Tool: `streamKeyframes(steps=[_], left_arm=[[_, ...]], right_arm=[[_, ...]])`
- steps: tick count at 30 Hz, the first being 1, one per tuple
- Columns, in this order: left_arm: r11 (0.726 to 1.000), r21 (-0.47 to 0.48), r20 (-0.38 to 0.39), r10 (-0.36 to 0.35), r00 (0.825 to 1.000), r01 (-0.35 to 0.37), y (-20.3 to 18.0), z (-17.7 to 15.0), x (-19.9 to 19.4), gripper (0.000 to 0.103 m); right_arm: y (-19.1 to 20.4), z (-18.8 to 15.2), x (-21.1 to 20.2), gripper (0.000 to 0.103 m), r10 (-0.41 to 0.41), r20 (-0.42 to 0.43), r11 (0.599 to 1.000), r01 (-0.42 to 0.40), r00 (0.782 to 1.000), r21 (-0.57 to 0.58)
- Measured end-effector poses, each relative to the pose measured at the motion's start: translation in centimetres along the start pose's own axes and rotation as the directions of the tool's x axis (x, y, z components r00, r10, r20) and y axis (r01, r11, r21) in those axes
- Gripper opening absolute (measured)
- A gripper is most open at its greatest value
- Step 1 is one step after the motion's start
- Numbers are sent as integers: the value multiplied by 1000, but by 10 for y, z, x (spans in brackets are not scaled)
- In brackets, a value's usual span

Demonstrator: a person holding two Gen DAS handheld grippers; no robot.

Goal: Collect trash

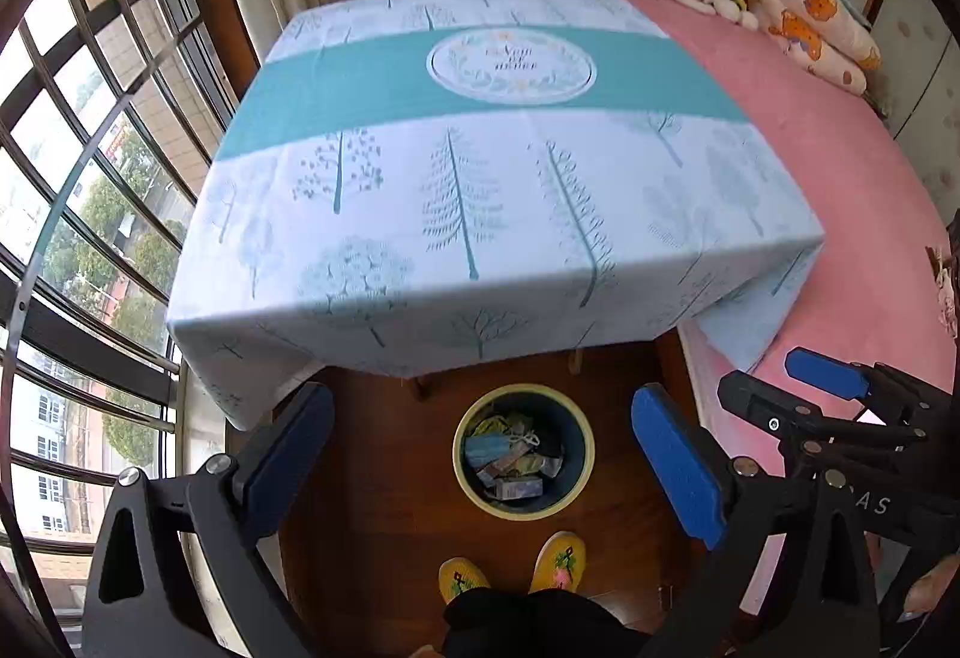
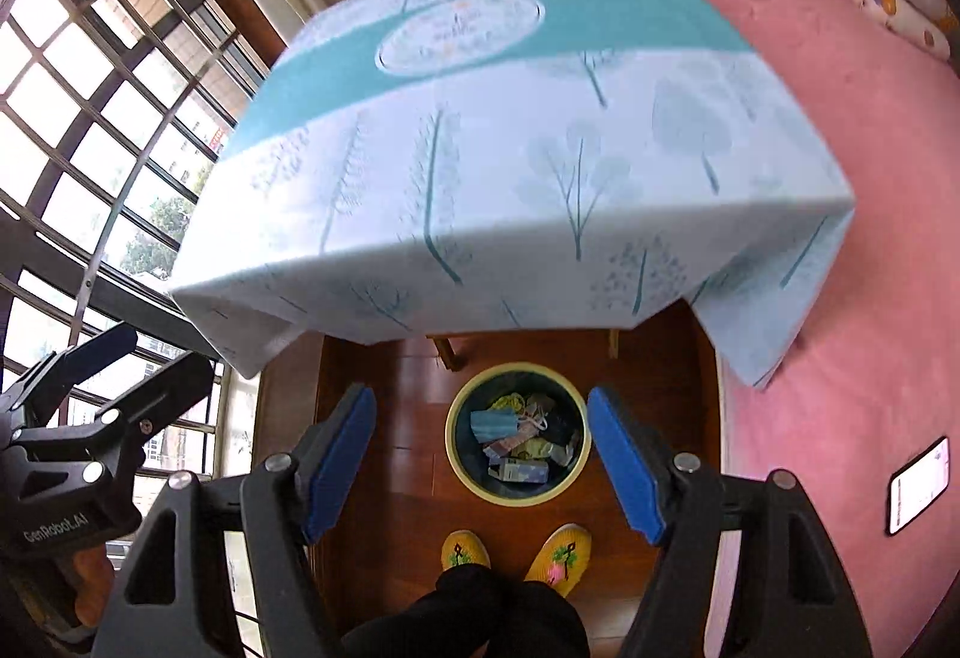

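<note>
Trash (image 1: 513,463) inside floor bin (image 1: 462,454), both claws open, empty above

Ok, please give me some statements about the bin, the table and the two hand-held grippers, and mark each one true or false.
1. The bin stands on the wooden floor and has trash in it. True.
2. The right hand-held gripper is holding a blue face mask. False: its jaws are open and nothing is between them; a blue mask lies in the bin.
3. The tablecloth has trees printed on it. True.
4. Trash is lying on top of the table. False: no trash shows on the cloth.
5. The left hand-held gripper is shut. False: its jaws stand wide apart and hold nothing.
6. Yellow slippers show on the person's feet near the bin. True.
</note>
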State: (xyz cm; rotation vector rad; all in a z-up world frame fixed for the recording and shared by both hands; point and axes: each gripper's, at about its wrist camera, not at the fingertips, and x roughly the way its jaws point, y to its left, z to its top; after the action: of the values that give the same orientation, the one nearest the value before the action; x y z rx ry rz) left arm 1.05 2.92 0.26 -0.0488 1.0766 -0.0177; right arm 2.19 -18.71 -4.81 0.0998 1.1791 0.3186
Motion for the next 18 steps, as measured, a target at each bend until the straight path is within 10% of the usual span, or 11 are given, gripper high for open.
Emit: streamKeyframes(steps=[18], left_arm=[[998, -48, 141, 50, 989, -44, -14, 12, -73, 99]], right_arm=[[19, 23, -94, 74, 8, 171, 999, 0, 985, -50]])
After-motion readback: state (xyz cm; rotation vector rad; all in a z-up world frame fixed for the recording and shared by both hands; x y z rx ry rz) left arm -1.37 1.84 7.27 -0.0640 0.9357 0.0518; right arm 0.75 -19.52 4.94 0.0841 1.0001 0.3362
